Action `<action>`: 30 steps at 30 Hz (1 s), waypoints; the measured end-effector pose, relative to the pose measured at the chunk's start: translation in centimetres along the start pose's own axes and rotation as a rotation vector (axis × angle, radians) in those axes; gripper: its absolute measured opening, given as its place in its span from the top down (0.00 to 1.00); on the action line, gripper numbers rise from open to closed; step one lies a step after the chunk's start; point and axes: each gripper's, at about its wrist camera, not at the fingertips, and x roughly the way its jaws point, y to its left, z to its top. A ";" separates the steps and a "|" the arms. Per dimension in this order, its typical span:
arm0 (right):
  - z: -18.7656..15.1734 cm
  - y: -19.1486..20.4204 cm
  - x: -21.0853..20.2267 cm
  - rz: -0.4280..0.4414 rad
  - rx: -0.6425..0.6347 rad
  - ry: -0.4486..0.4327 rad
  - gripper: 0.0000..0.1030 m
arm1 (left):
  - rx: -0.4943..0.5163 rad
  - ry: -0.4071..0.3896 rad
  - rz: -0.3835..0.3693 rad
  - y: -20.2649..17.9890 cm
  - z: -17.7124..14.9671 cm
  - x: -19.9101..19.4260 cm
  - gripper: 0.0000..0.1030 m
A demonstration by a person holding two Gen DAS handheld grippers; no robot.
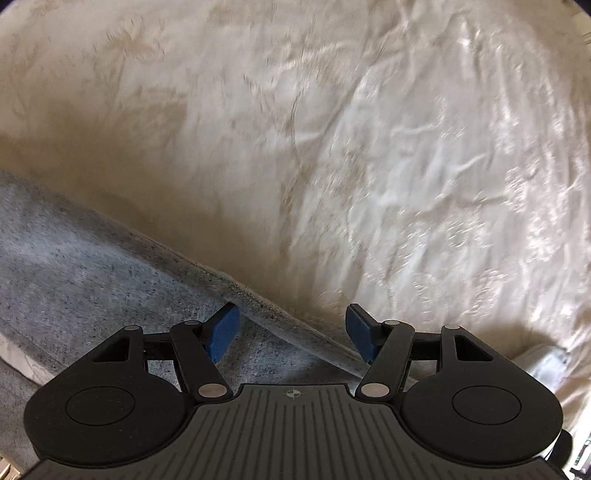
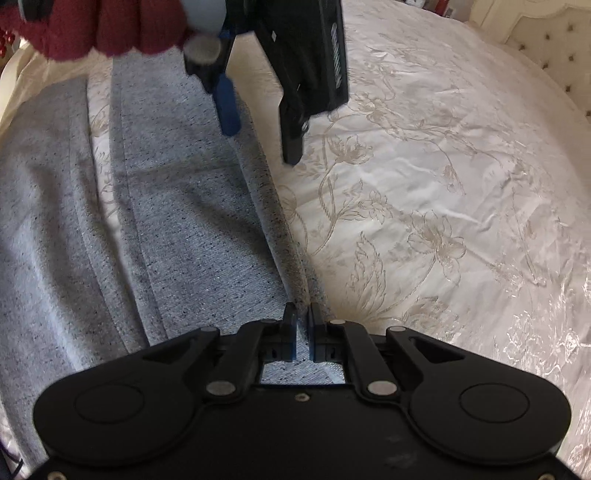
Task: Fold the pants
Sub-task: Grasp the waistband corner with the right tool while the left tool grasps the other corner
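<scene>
Grey speckled pants [image 2: 192, 229] lie flat on the bed, two legs side by side with a strip of bedspread between them. My right gripper [image 2: 303, 321] is shut on the right-hand edge of the nearer leg, the fabric pinched between its pads. Farther along that same edge hovers my left gripper [image 2: 258, 125], open, one blue pad over the cloth and the other finger over the bedspread. In the left wrist view the pants [image 1: 92, 266] fill the lower left, and their edge runs diagonally under the open left gripper [image 1: 291, 332], with nothing pressed between the pads.
A cream satin bedspread [image 2: 443, 221] with a floral pattern covers the bed to the right of the pants. A tufted headboard [image 2: 554, 48] stands at the far right. A person's dark red sleeve [image 2: 92, 33] holds the left gripper at the top.
</scene>
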 end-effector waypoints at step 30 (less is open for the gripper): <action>-8.6 3.9 -12.0 -0.206 0.847 -0.130 0.37 | 0.260 -0.124 0.026 2.4 -18.9 -3.6 0.87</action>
